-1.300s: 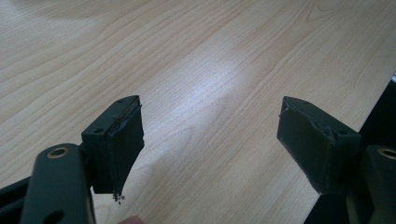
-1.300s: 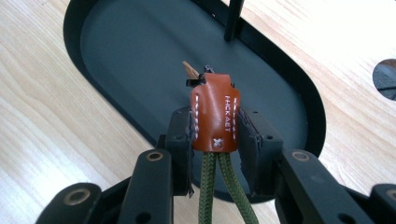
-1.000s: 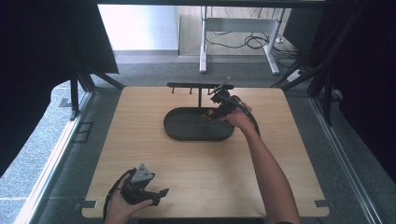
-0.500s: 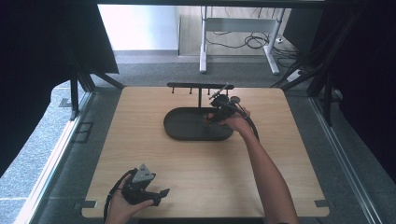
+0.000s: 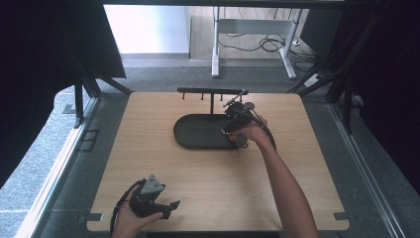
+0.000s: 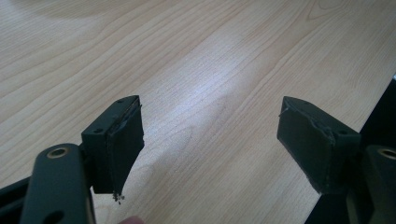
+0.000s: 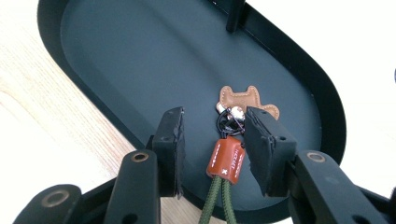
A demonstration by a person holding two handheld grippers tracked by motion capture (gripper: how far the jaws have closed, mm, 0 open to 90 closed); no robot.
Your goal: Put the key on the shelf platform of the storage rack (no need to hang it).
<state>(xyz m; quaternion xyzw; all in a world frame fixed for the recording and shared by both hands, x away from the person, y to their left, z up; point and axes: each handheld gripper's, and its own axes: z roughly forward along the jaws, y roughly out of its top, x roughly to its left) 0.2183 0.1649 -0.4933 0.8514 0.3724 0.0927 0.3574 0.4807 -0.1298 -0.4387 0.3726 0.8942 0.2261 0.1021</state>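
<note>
A keychain lies at the right end of a black oval tray (image 7: 140, 60). It has a brown leather tab (image 7: 226, 161), a tan animal-shaped tag (image 7: 245, 100), a small ring and a green cord (image 7: 215, 203). My right gripper (image 7: 212, 126) hangs over it, open. The leather tab sits between the jaws, close to the right one, with a gap on the left. In the high view the right gripper (image 5: 233, 130) is over the tray (image 5: 195, 131). My left gripper (image 5: 166, 208) rests open near the table's front left, with bare wood between its jaws (image 6: 210, 112).
A black hanger stand with a horizontal rail (image 5: 213, 91) and small hooks rises from the tray's far side. The wooden table (image 5: 198, 173) ends just to the right of the left gripper. Dark curtains flank the table.
The right hand and gripper have shifted slightly toward the near side over the tray's right end. The left gripper has stayed where it was.
</note>
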